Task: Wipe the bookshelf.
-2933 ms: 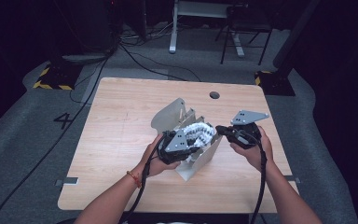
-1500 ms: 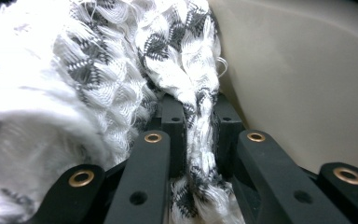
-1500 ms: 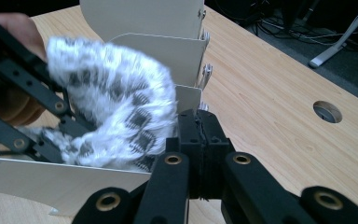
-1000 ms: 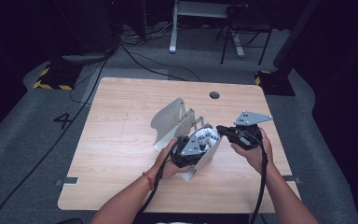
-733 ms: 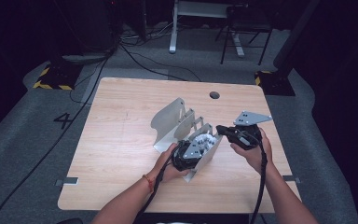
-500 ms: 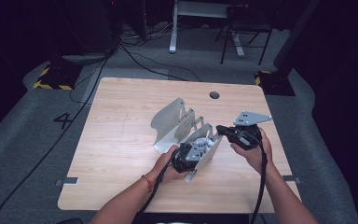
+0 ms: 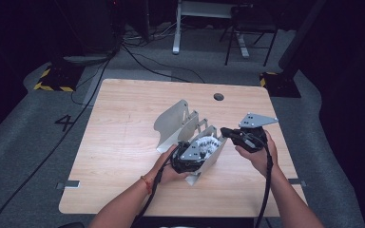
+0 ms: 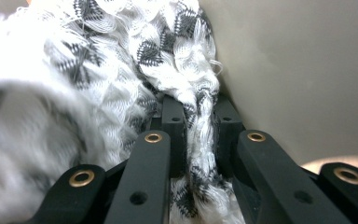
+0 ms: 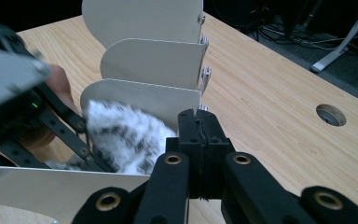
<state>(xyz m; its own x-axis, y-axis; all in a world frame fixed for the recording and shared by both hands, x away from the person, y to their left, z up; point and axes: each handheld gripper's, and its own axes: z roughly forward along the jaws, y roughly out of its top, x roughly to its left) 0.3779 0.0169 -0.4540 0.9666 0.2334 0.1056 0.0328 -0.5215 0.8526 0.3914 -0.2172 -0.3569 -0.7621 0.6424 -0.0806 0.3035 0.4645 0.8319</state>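
- Left claw [image 8: 193,140] clamped on a black-and-white cloth [image 8: 121,70] – fabric pinched between the jaws, centre of the left gripper view.
- Same claw in the high view [image 7: 190,159], low centre of frame, pushed into the nearest slot of a grey metal rack [image 7: 173,121] w/ upright dividers.
- Cloth [image 7: 204,144] sits in that front slot, between the two nearest dividers; bunched up, wrinkly.
- Right claw [image 9: 198,123] jaws pressed together, nothing between them; bottom centre of the right gripper view, tips just beside the edge of the rack's near divider [image 9: 144,100].
- Right claw in the high view [image 7: 228,132], right of centre, at the rack's right end.
- Cloth [image 9: 121,135] shows left-centre there, behind the front divider.
- Rack stands on a wooden table [image 7: 123,142]; round hole [image 7: 218,97] in the top, upper centre.
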